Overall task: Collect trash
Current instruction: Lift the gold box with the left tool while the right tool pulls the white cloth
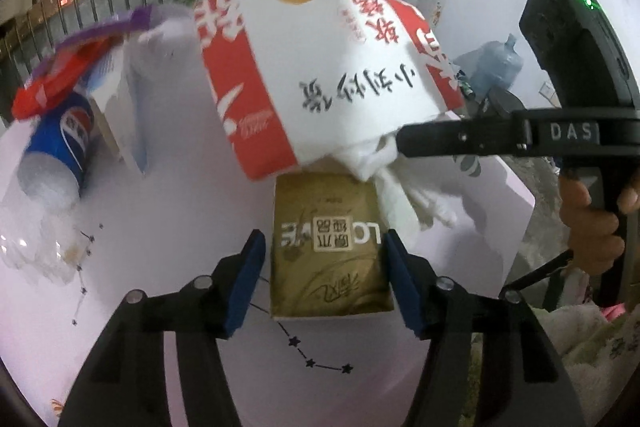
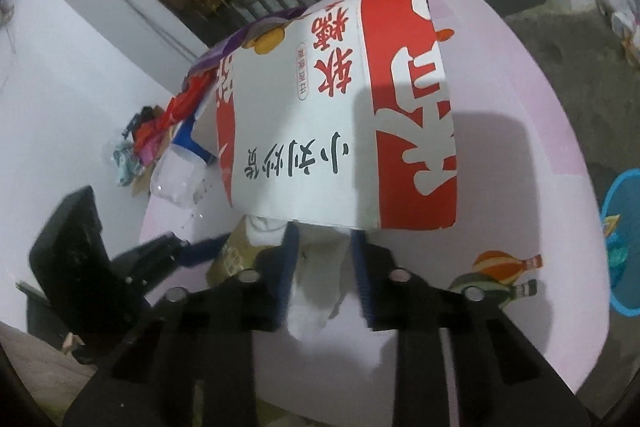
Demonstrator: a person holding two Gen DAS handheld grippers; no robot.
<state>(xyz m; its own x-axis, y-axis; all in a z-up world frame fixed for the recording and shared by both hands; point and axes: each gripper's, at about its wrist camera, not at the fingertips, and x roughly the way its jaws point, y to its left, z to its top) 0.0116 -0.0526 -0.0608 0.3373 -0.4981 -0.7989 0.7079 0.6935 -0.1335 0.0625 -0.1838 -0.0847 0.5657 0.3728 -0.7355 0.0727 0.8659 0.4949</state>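
Two blue-padded grippers work over a pale pink tabletop [image 1: 168,211] printed with small star chains. Nearest in the left wrist view, the left gripper [image 1: 325,279] stands released, its pads on either side of a flat gold paper packet [image 1: 326,247] lying on the table, clear of its edges. In the right wrist view, the right gripper [image 2: 325,277] is clenched on crumpled white paper [image 2: 308,291] that hangs out of the mouth of a red-and-white printed paper bag [image 2: 344,107]; that bag is raised above the table and tilted, just beyond the gold packet. Farther off to the left lies a tipped blue soda cup with a clear lid [image 1: 60,155] beside a red and purple wrapper [image 1: 68,67]. At the table's far right edge sits a blue plastic basket [image 2: 624,247].
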